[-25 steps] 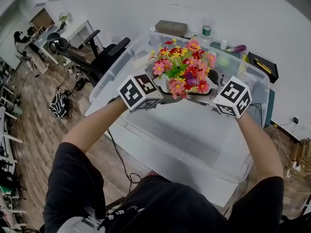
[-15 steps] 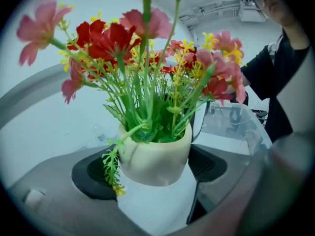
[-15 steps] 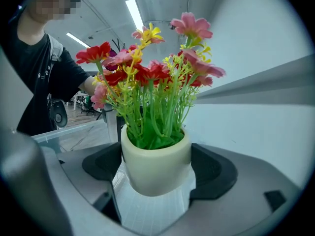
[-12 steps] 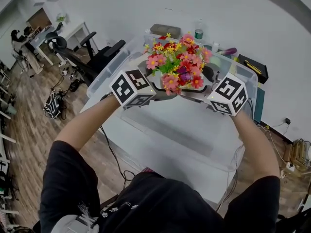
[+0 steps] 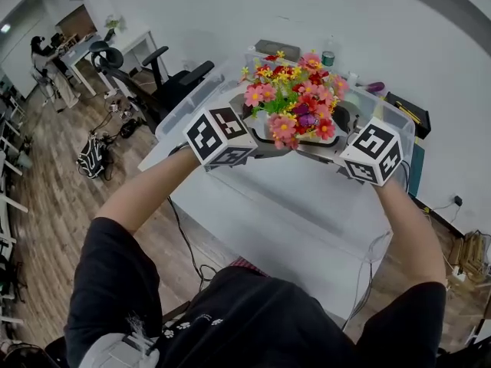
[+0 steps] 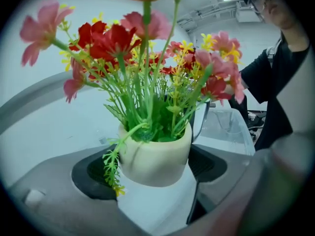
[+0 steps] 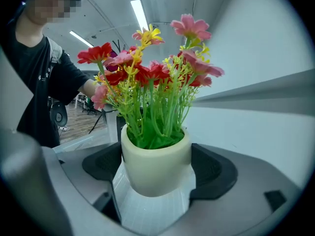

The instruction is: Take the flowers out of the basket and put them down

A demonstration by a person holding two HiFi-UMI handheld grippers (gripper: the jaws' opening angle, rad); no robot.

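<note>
A bunch of pink, red and yellow flowers (image 5: 295, 102) stands in a small cream pot (image 7: 156, 161). It is held in the air over a large clear plastic bin (image 5: 299, 198). My left gripper (image 5: 257, 140) comes in from the left and my right gripper (image 5: 322, 148) from the right. In the left gripper view the pot (image 6: 155, 156) sits upright between the two dark pads, touching both. The right gripper view shows the same. In the head view the blooms and the grippers hide the pot.
Behind the bin lie a brown box (image 5: 278, 50), a green-capped jar (image 5: 328, 57), a purple item (image 5: 374, 87) and a black case (image 5: 406, 113). A black office chair (image 5: 173, 83) stands left of the table, with a bag (image 5: 92, 156) on the wooden floor.
Both grippers have kept the pot clamped between them. The flowers now sit slightly higher against the bin's far side, and the head view has shifted a little.
</note>
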